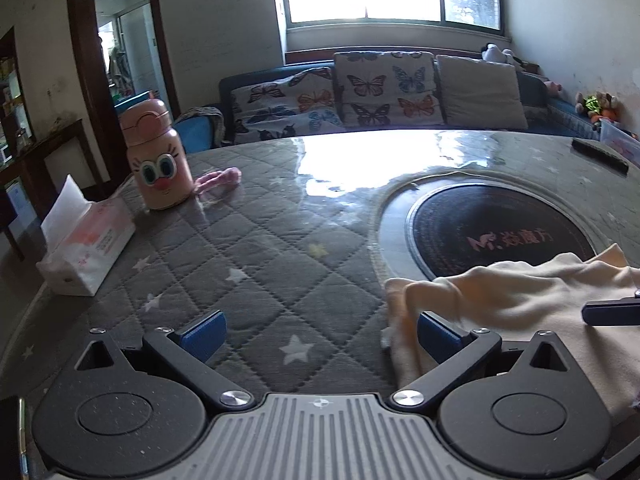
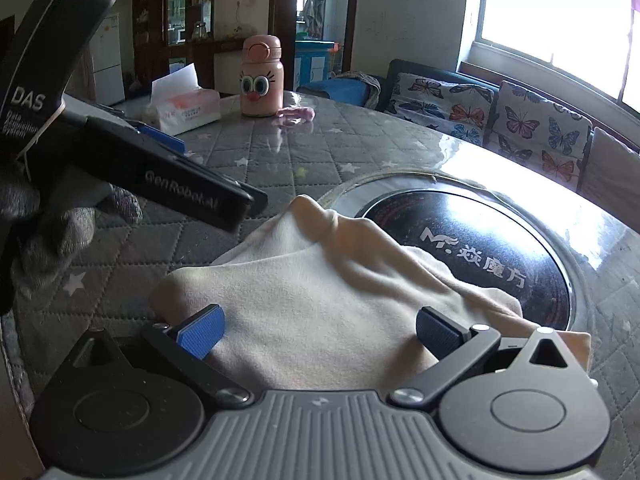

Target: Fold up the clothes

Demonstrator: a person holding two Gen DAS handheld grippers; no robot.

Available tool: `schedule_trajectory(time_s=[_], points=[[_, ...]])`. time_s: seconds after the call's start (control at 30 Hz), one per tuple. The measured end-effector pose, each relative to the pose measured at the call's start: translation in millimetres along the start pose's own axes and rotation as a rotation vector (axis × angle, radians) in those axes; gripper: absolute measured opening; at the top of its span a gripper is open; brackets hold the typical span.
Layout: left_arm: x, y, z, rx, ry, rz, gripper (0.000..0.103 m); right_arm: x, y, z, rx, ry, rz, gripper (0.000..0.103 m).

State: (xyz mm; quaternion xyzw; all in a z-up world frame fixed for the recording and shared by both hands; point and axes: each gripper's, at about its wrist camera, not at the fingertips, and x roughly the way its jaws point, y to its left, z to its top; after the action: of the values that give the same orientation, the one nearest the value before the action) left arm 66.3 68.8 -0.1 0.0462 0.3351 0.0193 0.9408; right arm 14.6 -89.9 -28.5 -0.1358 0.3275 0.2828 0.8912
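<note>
A cream-coloured garment (image 1: 516, 300) lies bunched on the quilted grey table, partly over the black round hotplate (image 1: 496, 232). In the right wrist view the garment (image 2: 320, 304) fills the middle, creased and partly folded. My left gripper (image 1: 320, 338) is open and empty above the table at the garment's left edge; its right finger is over the cloth edge. My right gripper (image 2: 320, 332) is open, just above the garment, with cloth showing between its fingers. The left gripper's body (image 2: 160, 168) shows at upper left of the right wrist view, held by a gloved hand.
A pink cartoon-face bottle (image 1: 158, 160) and a tissue box (image 1: 86, 248) stand at the table's far left, with a small pink item (image 1: 222, 178) beside the bottle. A dark remote-like bar (image 1: 598, 152) lies far right. A butterfly-patterned sofa (image 1: 360, 92) stands behind the table.
</note>
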Motion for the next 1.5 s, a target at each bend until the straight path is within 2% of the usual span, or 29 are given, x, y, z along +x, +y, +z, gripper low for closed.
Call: schedule_trajectory(time_s=[0.17,0.3,0.37,0.47,0.67,0.93,1.0,1.07,1.3,1.43,1.5], points=[[0,11,-2,-0.032,0.008,0.013,0.103,-6,4,8,-0.008,-0.038,0.013,0.103],[1,14,-4,-0.054,0.025,0.017,0.103,7,16,8,-0.042,-0.008,0.029,0.103],[0,14,-5,-0.057,0.027,0.002,0.103,17,25,4,-0.081,0.024,0.029,0.103],[-2,12,-7,-0.06,0.03,-0.023,0.103,15,33,2,-0.117,0.008,0.028,0.103],[-7,5,-9,-0.074,0.026,-0.089,0.1,-15,18,5,-0.085,-0.031,0.07,0.103],[-10,-8,-14,-0.081,0.036,-0.169,0.073,-51,-34,-16,0.062,-0.019,0.029,0.095],[-8,-10,-14,-0.08,0.045,-0.182,0.062,-54,-49,-25,0.12,0.004,0.012,0.092],[-6,-12,-15,-0.081,0.055,-0.191,0.059,-56,-64,-33,0.178,0.023,-0.005,0.088],[1,-12,-16,-0.087,0.073,-0.212,0.05,-67,-113,-46,0.349,-0.024,-0.09,0.078],[4,-13,-13,-0.093,0.073,-0.221,0.049,-59,-143,-53,0.464,-0.019,-0.119,0.064],[5,-12,-12,-0.111,0.074,-0.235,0.049,-54,-154,-57,0.514,-0.009,-0.124,0.06]])
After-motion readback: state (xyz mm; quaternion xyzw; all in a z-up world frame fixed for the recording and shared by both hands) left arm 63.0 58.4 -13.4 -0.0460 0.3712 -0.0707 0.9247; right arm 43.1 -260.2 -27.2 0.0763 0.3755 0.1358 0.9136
